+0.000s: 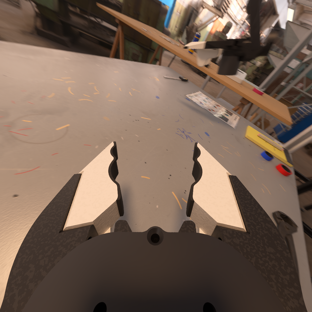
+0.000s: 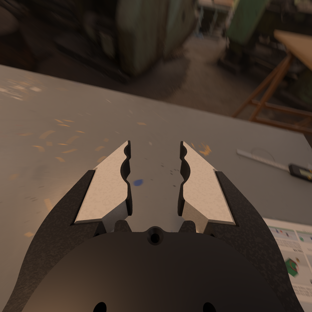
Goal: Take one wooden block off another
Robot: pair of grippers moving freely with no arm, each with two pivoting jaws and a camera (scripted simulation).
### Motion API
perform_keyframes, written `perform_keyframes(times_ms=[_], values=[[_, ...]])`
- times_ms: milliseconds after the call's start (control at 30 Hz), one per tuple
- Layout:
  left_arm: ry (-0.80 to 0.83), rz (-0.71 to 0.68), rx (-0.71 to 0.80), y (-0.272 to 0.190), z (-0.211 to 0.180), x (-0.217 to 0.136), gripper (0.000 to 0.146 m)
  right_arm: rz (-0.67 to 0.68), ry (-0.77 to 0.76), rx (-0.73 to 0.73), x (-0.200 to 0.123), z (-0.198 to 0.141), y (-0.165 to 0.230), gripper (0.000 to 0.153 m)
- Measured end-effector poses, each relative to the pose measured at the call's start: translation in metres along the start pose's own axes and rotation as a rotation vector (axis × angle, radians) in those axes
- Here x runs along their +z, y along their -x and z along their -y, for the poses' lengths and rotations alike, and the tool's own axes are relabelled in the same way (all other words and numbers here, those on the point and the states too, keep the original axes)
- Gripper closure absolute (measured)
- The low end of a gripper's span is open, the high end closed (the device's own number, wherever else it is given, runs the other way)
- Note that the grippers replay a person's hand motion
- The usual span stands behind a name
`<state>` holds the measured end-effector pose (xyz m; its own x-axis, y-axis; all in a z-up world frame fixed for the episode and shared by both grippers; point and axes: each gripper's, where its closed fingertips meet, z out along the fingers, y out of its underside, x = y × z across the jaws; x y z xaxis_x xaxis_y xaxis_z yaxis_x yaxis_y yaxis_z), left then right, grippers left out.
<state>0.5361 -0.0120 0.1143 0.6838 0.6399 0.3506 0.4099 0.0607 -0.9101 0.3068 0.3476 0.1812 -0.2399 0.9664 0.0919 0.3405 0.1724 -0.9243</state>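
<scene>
No wooden block shows in either view. My left gripper (image 1: 155, 143) is open and empty, its white fingers spread wide above the grey table (image 1: 84, 160). My right gripper (image 2: 155, 141) is open and empty too, above the same table (image 2: 67, 168) near its far edge. The right gripper also shows in the left wrist view (image 1: 194, 52), up in the air at the far right, above the table's far corner.
On the right side of the table lie a printed sheet (image 1: 212, 108), a yellow pad (image 1: 265, 143) with a pencil, a blue tape roll (image 1: 267, 155), a red tape roll (image 1: 284, 169) and a tape measure (image 1: 177, 78). The sheet (image 2: 290, 253) and tape measure (image 2: 287, 167) also show in the right wrist view.
</scene>
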Motion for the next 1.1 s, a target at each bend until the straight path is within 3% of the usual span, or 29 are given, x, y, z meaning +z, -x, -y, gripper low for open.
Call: perform_keyframes(times_ms=[100, 167, 267, 367, 600, 733, 933, 1000, 1100], values=[[-0.038, 0.114, 0.05, 0.006, 0.004, -0.015, 0.056, 0.209, -0.204, -0.013, -0.064, 0.024, 0.069, 0.095], [-0.038, 0.204, 0.072, 0.011, 0.001, -0.026, 0.055, 0.395, -0.286, 0.021, -0.096, 0.015, 0.129, 0.095], [-0.075, 0.303, 0.081, 0.015, -0.003, -0.042, 0.055, 0.602, -0.296, 0.045, -0.108, -0.033, 0.207, 0.094], [-0.019, 0.371, 0.086, 0.021, -0.012, -0.051, 0.06, 0.623, -0.291, -0.051, -0.102, -0.07, 0.247, 0.093], [0.097, 0.469, 0.104, 0.034, -0.023, -0.071, 0.058, 0.622, -0.271, -0.125, -0.088, -0.088, 0.263, 0.095], [0.111, 0.588, 0.024, 0.057, -0.002, -0.124, 0.057, 0.643, -0.252, -0.042, -0.082, -0.091, 0.257, 0.096], [0.31, 0.891, -0.129, 0.155, 0.017, -0.218, 0.051, 0.67, -0.266, -0.032, -0.081, -0.088, 0.261, 0.098], [0.408, 0.941, -0.178, 0.19, 0.01, -0.225, 0.045, 0.677, -0.263, -0.041, -0.08, -0.088, 0.264, 0.099], [0.502, 0.886, -0.299, 0.226, -0.009, -0.209, 0.043, 0.686, -0.262, -0.059, -0.079, -0.088, 0.268, 0.099]])
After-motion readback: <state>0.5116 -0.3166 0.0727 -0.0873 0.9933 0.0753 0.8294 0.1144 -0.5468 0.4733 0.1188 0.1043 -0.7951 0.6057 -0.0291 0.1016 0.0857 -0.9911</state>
